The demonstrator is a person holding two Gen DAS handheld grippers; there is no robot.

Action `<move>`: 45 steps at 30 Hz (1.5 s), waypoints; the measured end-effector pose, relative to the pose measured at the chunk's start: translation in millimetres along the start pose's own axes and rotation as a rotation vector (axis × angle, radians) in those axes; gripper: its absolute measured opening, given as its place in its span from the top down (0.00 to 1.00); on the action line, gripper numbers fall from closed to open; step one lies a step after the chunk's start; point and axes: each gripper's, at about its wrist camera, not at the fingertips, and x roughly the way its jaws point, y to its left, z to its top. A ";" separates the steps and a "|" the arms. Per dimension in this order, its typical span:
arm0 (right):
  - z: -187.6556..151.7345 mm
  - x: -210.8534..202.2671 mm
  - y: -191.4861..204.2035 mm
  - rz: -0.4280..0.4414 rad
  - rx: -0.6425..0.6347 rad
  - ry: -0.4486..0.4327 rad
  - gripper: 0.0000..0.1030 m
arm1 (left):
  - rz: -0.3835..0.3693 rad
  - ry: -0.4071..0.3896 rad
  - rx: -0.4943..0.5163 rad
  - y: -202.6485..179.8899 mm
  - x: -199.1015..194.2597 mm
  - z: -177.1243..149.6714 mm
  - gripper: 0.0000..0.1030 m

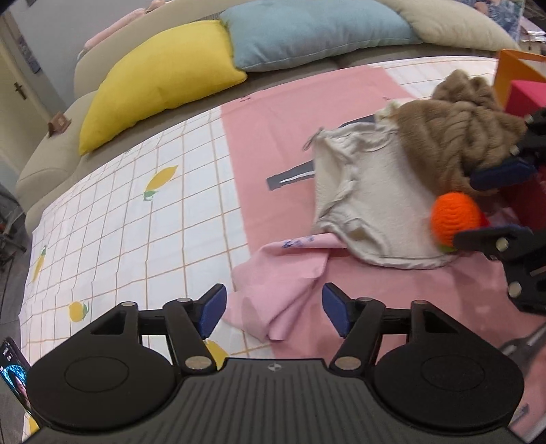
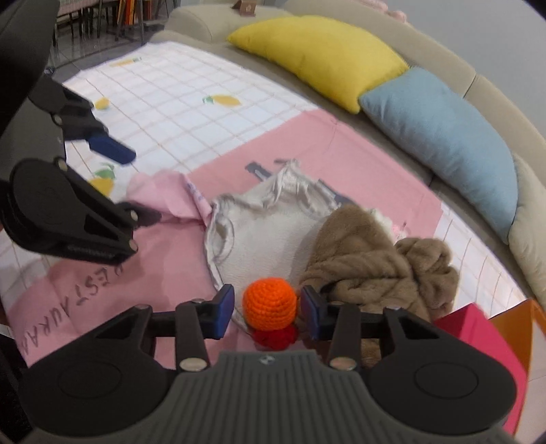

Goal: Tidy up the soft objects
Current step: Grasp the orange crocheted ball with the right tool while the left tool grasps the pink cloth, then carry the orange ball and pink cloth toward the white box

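Observation:
An orange crocheted ball (image 2: 269,302) with a red part below it sits between the blue pads of my right gripper (image 2: 268,309); the jaws stand just wide of it, small gaps showing on both sides. The ball also shows in the left wrist view (image 1: 455,218). Behind it lie a cream knitted garment (image 2: 262,235) and a brown fuzzy garment (image 2: 372,263). My left gripper (image 1: 273,312) is open, its pads either side of a rumpled fold of pink cloth (image 1: 283,269). All lie on a pink mat (image 1: 273,136) over a checked lemon-print sheet (image 1: 136,211).
A yellow cushion (image 1: 160,82), a blue cushion (image 1: 307,30) and beige cushions line the sofa back. A pink box (image 2: 484,341) and an orange box (image 2: 522,328) stand at the right. A phone (image 1: 13,372) lies at the left edge.

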 end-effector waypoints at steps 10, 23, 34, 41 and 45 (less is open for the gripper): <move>-3.7 17.1 -0.4 -0.038 0.010 0.018 0.59 | 0.042 0.067 -0.063 2.8 29.4 -1.9 0.41; -2.8 -3.9 -4.9 0.022 0.027 0.010 0.62 | 0.023 0.070 -0.060 -3.8 6.9 -4.4 0.93; -25.1 -62.0 -23.9 0.121 0.216 -0.021 0.62 | -0.113 -0.068 -0.152 -16.7 -78.4 10.5 0.94; -46.4 -99.8 -50.6 0.121 0.351 -0.048 0.62 | -0.249 -0.129 -0.149 -43.0 -119.3 28.1 0.94; -57.1 -124.0 -71.2 0.121 0.435 -0.089 0.62 | -0.310 -0.163 -0.140 -58.6 -136.5 42.9 0.94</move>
